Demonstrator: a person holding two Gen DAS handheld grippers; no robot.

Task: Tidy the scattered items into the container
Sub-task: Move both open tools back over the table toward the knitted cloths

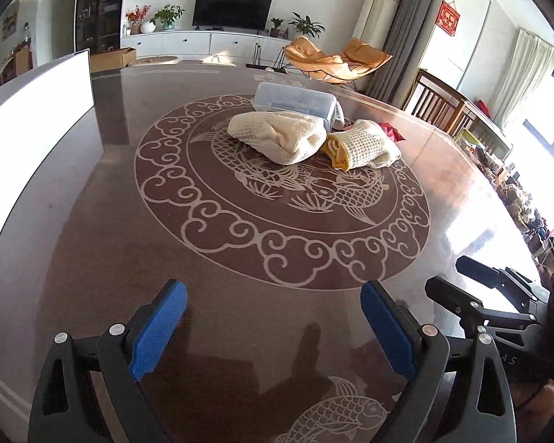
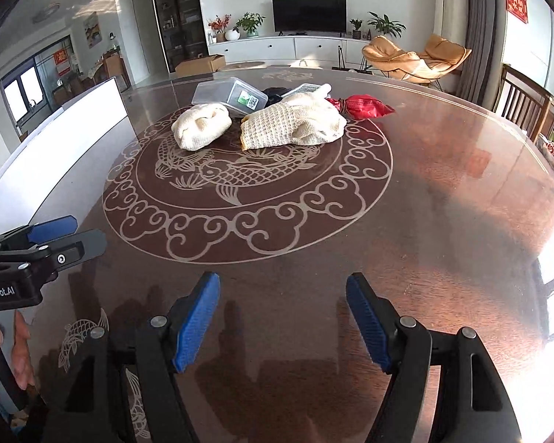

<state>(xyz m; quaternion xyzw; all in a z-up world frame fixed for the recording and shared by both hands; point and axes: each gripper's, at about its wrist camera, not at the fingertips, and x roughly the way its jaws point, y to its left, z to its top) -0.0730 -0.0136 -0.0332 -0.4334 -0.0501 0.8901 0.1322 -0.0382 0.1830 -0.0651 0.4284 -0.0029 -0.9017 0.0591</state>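
Right wrist view: towel [image 2: 293, 127] lies far ahead of open, empty right claw [image 2: 282, 323], long axis crosswise, box [image 2: 229, 96] behind; left claw [image 1: 273, 326] open too.

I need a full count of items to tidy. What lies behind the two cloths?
Behind the cloths: a clear box, a red packet, something dark. The cloths cover their lower parts.

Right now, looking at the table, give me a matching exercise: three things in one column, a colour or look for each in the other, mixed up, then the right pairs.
Things:
1. plastic container
2. knitted cloth bundle
3. wrapped packet

Looks:
A. red
B. clear, with a green sticker
C. cream

Pairs: 1-B, 2-C, 3-A
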